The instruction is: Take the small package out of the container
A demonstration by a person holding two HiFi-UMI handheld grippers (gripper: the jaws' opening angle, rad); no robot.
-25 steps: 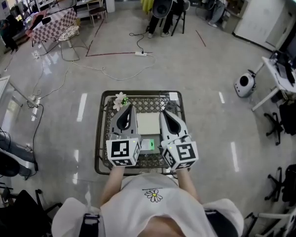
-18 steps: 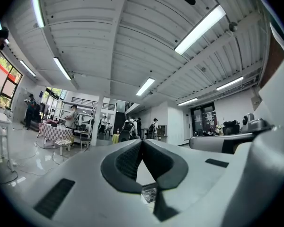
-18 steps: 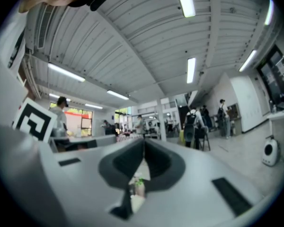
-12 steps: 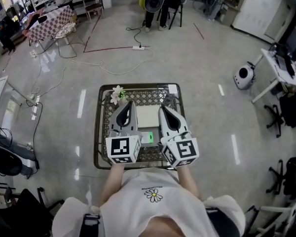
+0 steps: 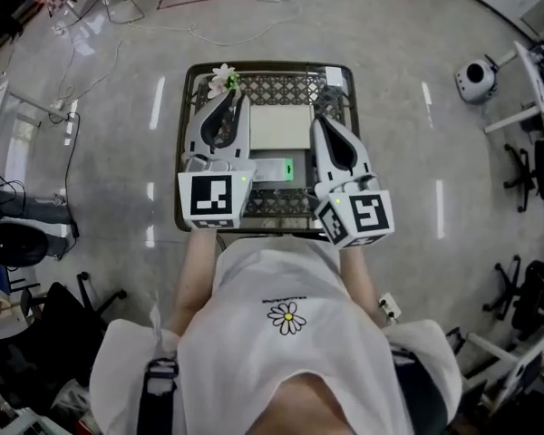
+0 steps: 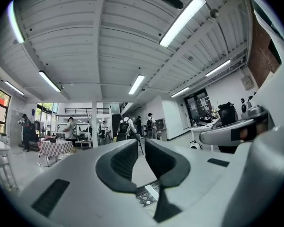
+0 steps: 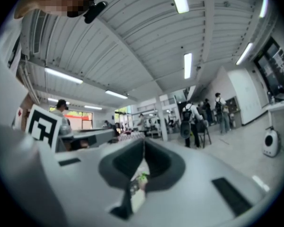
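A person in a white shirt (image 5: 281, 352) stands over a small lattice-topped table (image 5: 272, 65) on a glossy workshop floor, holding a two-jaw gripper in each hand, both level above the tabletop. The left gripper (image 5: 228, 102) reaches along the table's left side, its tip near a white flower (image 5: 223, 78) at the far left corner. Its jaws have just been opening and stand a narrow slit apart, the ribbed pads (image 6: 124, 159) facing each other with nothing between them. The right gripper (image 5: 323, 123) lies along the right side, its jaws closed tip to tip and gripping nothing. Beneath them its own view shows only a blurred whitish shape with a green spot, too soft to identify. Between the two tools a flat white square container (image 5: 279, 127) sits in the middle of the table. The small package (image 5: 270, 169), pale with a bright green mark, lies just beside the container's near edge, on the person's side, flanked by both grippers and held by neither; whether it touches the container cannot be told. Beyond the left gripper, people (image 6: 124, 126) stand among desks under ceiling strip lights (image 6: 180, 20).
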